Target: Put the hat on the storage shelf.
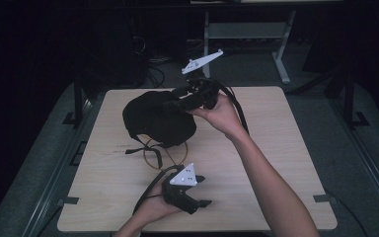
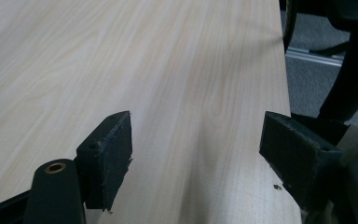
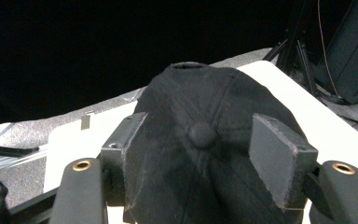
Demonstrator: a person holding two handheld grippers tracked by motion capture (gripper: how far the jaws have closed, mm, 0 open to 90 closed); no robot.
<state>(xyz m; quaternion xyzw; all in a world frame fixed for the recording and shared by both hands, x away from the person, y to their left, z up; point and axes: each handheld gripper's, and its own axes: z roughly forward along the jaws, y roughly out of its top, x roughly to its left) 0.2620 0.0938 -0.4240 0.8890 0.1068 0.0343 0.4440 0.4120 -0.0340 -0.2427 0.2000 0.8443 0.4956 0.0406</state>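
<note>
Right gripper [image 3: 200,154] had its jaws spread around a black cap [image 1: 159,118] on the table [image 1: 286,143]; left gripper [image 2: 196,154] sat spread, nothing between

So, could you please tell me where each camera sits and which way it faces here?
High view: above the person's side, looking forward and down on the table; shows both forearms, the left tool and right tool at the black cap.
Left gripper view: rides the left tool, looking along bare tabletop; its two jaws stand apart.
Right gripper view: rides the right tool, looking at the cap; its jaws stand either side of the crown.
Shared: high and right views both show the cap.
</note>
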